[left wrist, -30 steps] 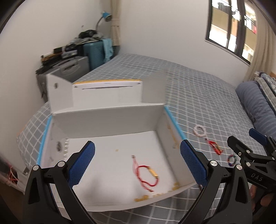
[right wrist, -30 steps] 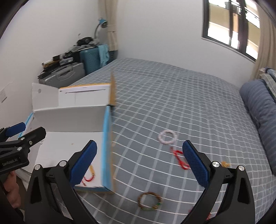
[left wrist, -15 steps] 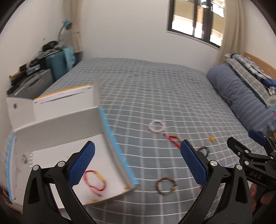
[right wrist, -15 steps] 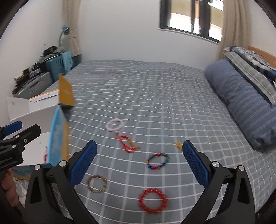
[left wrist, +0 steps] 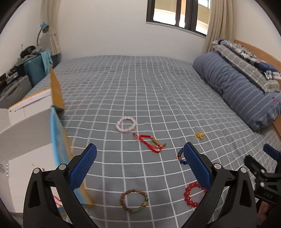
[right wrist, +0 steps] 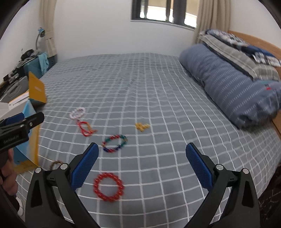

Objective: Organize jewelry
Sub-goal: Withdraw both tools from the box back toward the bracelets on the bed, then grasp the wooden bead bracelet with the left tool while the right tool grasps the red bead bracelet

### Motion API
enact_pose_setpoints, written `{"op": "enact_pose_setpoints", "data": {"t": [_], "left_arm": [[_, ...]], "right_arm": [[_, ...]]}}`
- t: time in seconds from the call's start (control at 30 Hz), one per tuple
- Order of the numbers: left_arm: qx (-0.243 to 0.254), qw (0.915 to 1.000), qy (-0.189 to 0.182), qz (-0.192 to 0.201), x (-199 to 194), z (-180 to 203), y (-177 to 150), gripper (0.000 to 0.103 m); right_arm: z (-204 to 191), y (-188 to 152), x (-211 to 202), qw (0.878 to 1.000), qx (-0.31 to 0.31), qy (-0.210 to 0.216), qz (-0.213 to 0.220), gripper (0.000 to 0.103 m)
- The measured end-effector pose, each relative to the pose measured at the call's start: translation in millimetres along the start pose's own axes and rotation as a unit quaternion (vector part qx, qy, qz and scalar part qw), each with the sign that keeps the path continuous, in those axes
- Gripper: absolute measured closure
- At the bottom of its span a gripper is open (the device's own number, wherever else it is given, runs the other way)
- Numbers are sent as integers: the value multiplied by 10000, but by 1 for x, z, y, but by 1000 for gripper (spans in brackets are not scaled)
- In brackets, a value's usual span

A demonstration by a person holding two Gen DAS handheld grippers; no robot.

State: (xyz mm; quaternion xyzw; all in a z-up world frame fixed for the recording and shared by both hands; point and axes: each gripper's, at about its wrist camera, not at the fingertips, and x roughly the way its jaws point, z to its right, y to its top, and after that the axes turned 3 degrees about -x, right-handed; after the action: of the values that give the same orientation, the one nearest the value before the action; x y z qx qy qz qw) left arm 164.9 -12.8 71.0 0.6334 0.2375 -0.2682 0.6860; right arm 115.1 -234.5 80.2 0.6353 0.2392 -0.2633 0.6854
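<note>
Several bracelets lie on the grey checked bed: a pink bead bracelet (left wrist: 126, 124) (right wrist: 77, 112), a red cord bracelet (left wrist: 150, 143) (right wrist: 86, 129), a multicolour bead bracelet (right wrist: 114, 143) (left wrist: 181, 156), a red bead bracelet (right wrist: 108, 187) (left wrist: 191, 194), a brown bead bracelet (left wrist: 134, 201) and a small gold piece (left wrist: 199, 135) (right wrist: 141, 126). The white open box (left wrist: 26, 140) (right wrist: 26, 112) stands at the left. My left gripper (left wrist: 139, 167) is open above the bed, over the brown bracelet. My right gripper (right wrist: 142, 164) is open, above the red bead bracelet.
A blue striped pillow (left wrist: 242, 91) and folded bedding (right wrist: 237, 47) lie along the right side by a wooden headboard. Suitcases (left wrist: 33, 71) and clutter stand beyond the bed's left edge. A window (left wrist: 177, 14) is in the far wall.
Both grippers have swung right, away from the box and over the bracelets on the bed. The box has slid to the left edge of both views. Both stay open.
</note>
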Motion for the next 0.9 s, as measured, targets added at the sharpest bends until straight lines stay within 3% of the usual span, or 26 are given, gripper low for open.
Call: {"op": "enact_pose_setpoints", "data": {"t": [0.2,0.43,0.67,0.9], "left_arm": [[121,9998,-113,-137,37,25,-10,6],[373,9983,-72,-438,73,44,-27,6],[487,9969,73,-621,68,25,-67,6],[305,9962,66,-808,54,-11,-96,6]], "right_arm": [[24,-34,24,9994,203,23,-277,8],[18,-62,44,9983,128,185,-543,8],[-1,-80,67,9960,-34,358,-819,8],[-18,-85,88,9936,-153,489,-1009,15]]}}
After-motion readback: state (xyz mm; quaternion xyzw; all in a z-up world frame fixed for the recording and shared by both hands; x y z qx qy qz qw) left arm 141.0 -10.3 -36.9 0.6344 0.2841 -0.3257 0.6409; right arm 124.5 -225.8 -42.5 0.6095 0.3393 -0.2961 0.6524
